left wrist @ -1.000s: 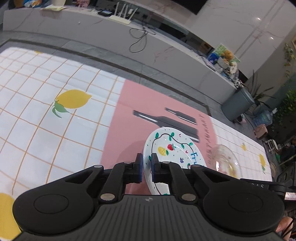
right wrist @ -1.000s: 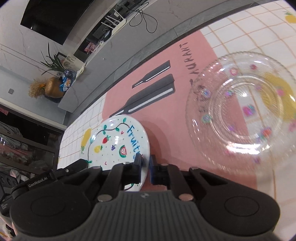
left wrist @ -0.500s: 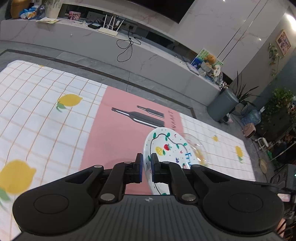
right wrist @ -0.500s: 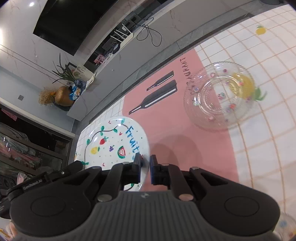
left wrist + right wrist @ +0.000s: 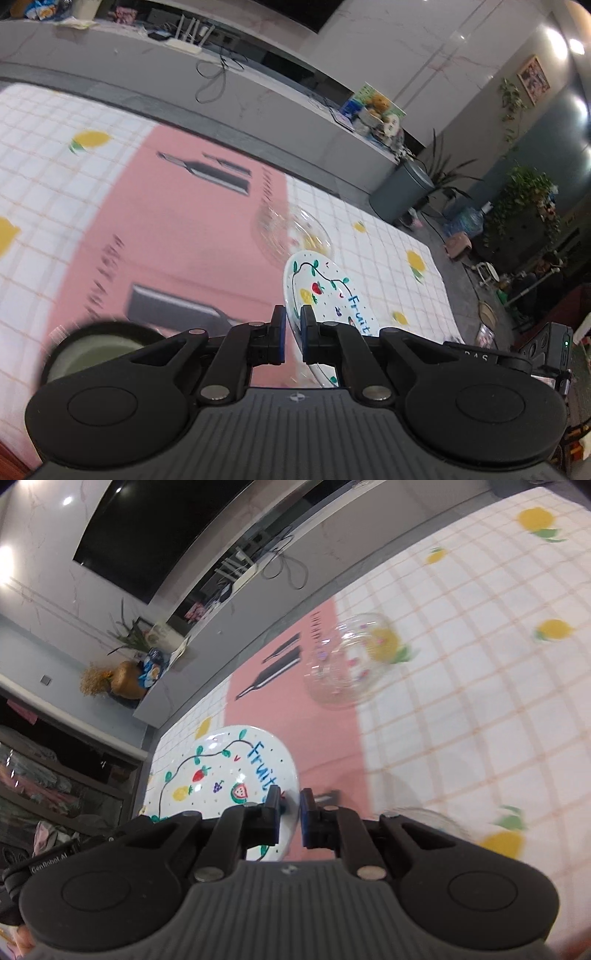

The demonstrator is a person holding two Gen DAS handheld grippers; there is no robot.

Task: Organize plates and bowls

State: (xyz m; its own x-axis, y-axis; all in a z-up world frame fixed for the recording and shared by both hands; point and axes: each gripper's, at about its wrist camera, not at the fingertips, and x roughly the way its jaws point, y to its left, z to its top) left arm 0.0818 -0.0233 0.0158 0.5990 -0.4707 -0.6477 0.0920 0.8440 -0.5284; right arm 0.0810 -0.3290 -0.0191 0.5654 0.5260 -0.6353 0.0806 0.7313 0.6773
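A white plate with painted fruit and the word "Fruit" is held in the air above the table. My left gripper is shut on its near rim. My right gripper is shut on the same plate at its opposite rim. A clear glass plate with coloured dots lies on the tablecloth beyond, also in the right wrist view. A dark bowl with a pale inside sits at lower left of the left wrist view, blurred.
The table carries a white checked lemon-print cloth with a pink middle panel. Another clear glass dish shows blurred just right of my right gripper. A grey counter runs behind the table.
Both grippers have risen with the fruit plate between them, and the table looks farther below. The glass plate stays on the cloth. The dark bowl has come into the left wrist view.
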